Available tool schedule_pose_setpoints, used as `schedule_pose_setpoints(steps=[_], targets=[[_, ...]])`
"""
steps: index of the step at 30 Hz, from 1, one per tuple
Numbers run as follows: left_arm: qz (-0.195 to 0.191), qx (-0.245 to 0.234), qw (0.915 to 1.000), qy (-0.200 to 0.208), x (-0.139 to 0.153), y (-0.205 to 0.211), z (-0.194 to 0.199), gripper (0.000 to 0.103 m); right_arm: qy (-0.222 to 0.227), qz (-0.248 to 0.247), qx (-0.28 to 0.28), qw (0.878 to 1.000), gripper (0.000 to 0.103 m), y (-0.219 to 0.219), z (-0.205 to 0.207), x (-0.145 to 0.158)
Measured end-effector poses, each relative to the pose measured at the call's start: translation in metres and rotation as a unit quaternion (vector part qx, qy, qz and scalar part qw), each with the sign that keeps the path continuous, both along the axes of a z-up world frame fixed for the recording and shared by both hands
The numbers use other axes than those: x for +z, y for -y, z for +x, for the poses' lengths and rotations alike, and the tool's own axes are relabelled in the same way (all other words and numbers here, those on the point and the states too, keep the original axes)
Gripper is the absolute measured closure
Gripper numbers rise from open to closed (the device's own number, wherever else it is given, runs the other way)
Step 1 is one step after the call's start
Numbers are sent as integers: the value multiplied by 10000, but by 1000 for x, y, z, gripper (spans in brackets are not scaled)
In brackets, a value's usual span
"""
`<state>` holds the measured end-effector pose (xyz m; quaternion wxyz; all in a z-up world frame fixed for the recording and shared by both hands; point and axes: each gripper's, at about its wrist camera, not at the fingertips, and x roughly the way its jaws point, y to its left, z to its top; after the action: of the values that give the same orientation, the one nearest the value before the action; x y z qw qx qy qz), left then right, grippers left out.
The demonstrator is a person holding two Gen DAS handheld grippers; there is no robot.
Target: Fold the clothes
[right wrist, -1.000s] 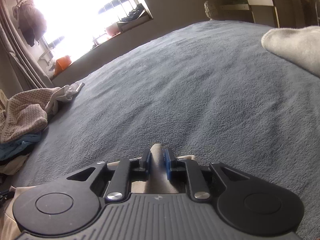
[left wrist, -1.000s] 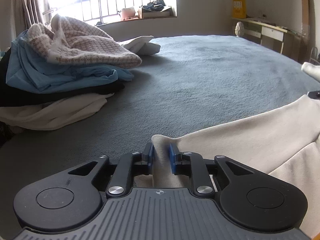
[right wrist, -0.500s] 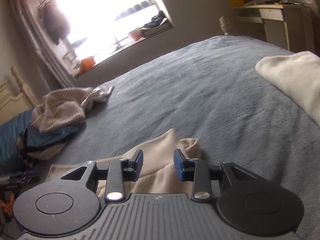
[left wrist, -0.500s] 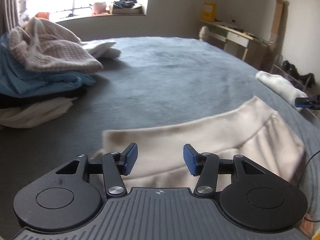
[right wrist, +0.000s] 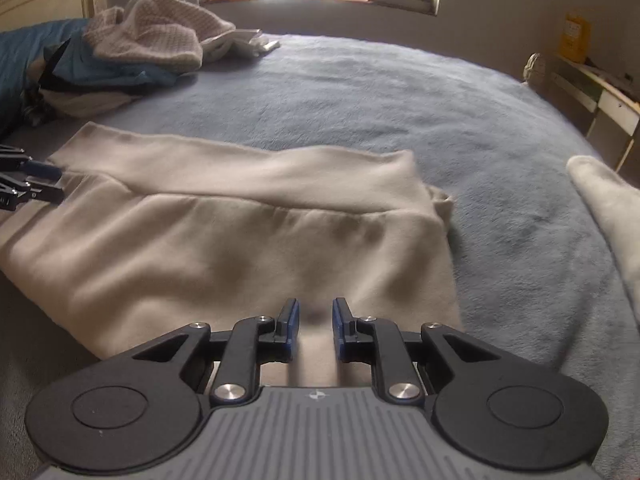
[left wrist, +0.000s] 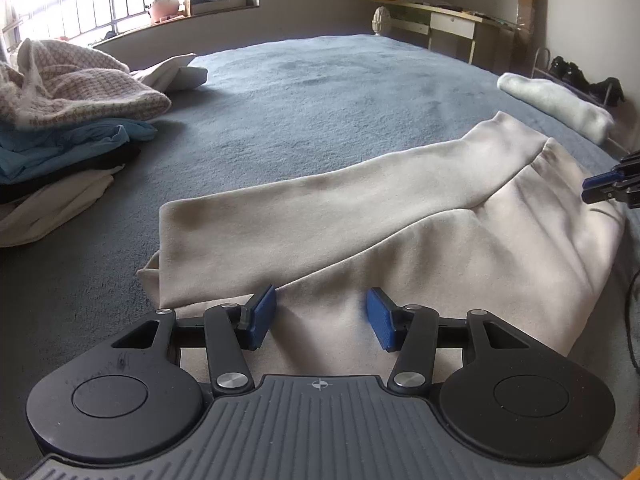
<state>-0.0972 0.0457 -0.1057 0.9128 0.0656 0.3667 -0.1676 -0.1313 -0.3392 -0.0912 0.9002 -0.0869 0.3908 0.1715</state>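
A cream garment (left wrist: 360, 216) lies on the grey-blue bed cover (left wrist: 320, 92), its far strip folded back over the rest. My left gripper (left wrist: 322, 316) hovers open over the garment's near left part, nothing between its blue pads. In the right wrist view the same cream garment (right wrist: 220, 232) spreads across the middle. My right gripper (right wrist: 316, 326) hangs over its near edge; its jaws are closing to a narrow gap, with no cloth between them. Each view shows the other gripper's tip at its edge: the right gripper (left wrist: 612, 190), the left gripper (right wrist: 28, 184).
A pile of unfolded clothes (left wrist: 60, 120) (right wrist: 132, 48) sits at the far left, a knitted piece on top. A folded white garment (left wrist: 556, 104) (right wrist: 608, 200) lies at the bed's right side. A desk (left wrist: 440, 20) and a shoe rack (left wrist: 580, 76) stand beyond.
Both grippers let go of the garment's edge and drew back toward me. The released strip now lies folded over the garment. The left jaws widened; the right opened, then narrowed.
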Motion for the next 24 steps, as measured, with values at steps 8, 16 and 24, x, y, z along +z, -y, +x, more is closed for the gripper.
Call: schedule_pose_setpoints(steps=[8, 16, 24], targets=[[-66, 224, 9997, -43, -4, -9, -3, 52, -1369, 3253, -3234, 8780, 68, 137, -22, -9], [-77, 284, 9996, -30, -9, -9, -2, 52, -2263, 4392, -3772, 7834, 63, 140, -33, -66], [-142, 244, 9996, 20, -11, -12, -3, 52, -1273, 3927, -3194, 8530, 90, 130, -30, -40]])
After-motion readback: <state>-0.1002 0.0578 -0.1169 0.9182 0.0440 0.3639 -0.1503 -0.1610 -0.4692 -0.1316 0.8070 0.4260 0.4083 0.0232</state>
